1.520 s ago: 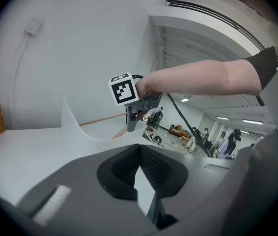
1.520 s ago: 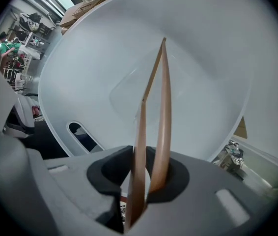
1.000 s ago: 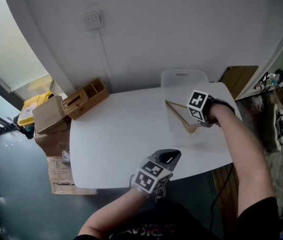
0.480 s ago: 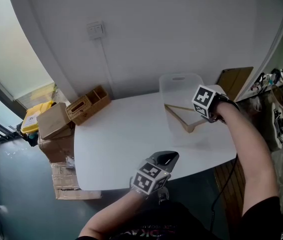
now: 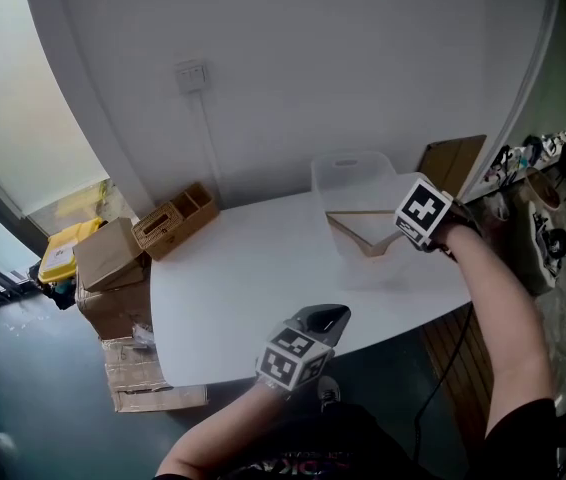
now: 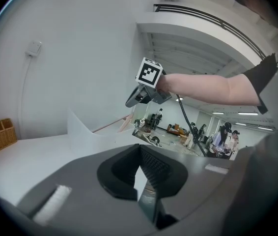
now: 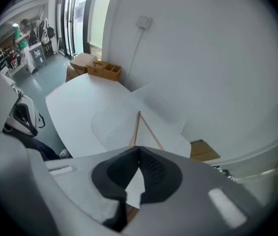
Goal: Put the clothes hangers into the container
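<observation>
A wooden clothes hanger (image 5: 361, 230) lies inside the translucent container (image 5: 348, 163) at the table's back right. My right gripper (image 5: 401, 238) hovers at the container's right side, just past the hanger's near end. In the right gripper view its jaws (image 7: 139, 151) are shut with nothing between them. The hanger (image 7: 140, 124) shows just beyond the tips, and a bit of wood shows below the jaws. My left gripper (image 5: 323, 318) is at the table's front edge, shut and empty (image 6: 140, 149). From there I see the right gripper (image 6: 140, 97) above the container (image 6: 87, 132).
A wicker basket (image 5: 175, 220) stands on the table's back left corner. Cardboard boxes (image 5: 113, 258) and a yellow item (image 5: 63, 253) sit on the floor at the left. A brown board (image 5: 453, 163) leans at the right behind the table. The wall runs along the table's far edge.
The right gripper has drawn back to the right, off the hanger's end. The hanger stays in the container. The left gripper has stayed at the front edge.
</observation>
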### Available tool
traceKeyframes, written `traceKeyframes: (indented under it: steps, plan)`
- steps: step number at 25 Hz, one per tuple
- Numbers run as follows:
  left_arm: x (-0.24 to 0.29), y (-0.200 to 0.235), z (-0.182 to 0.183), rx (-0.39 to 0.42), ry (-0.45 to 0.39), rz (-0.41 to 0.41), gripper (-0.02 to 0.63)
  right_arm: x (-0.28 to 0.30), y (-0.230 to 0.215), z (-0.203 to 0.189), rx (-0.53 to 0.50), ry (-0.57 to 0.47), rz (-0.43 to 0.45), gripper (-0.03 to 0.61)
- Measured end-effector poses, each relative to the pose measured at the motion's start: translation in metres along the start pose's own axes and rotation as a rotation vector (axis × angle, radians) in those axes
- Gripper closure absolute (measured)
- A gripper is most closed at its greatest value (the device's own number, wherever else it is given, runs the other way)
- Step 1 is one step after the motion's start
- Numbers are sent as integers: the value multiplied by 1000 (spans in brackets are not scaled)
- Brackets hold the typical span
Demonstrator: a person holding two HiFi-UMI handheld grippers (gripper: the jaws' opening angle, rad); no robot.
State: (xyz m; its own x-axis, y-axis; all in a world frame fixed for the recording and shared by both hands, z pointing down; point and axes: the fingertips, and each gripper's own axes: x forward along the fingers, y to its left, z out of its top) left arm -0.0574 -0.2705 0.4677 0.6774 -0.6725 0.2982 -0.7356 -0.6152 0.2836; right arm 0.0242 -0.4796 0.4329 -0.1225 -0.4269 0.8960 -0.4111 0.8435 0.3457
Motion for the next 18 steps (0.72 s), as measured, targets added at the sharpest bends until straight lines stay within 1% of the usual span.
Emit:
traceKeyframes:
  steps: [2,7,9,13,18]
  plan:
    - [-10,-2,0,12,-3,2,609,-11,15,5,62,-99,21,577]
    - [-36,-11,-10,15,-2,-21,609,-49,65,21,247,-483,97,577]
    - [-46,-13,-16,14,-1,-26,609,-63,89,20,328,-591,119,577]
    - [-65,-17,-30,20,-7,-36,609,-84,142,12,446,-729,152,577]
    - [-97,-24,-52,10,23,-46,609,-108,211,8,551,-837,202,577]
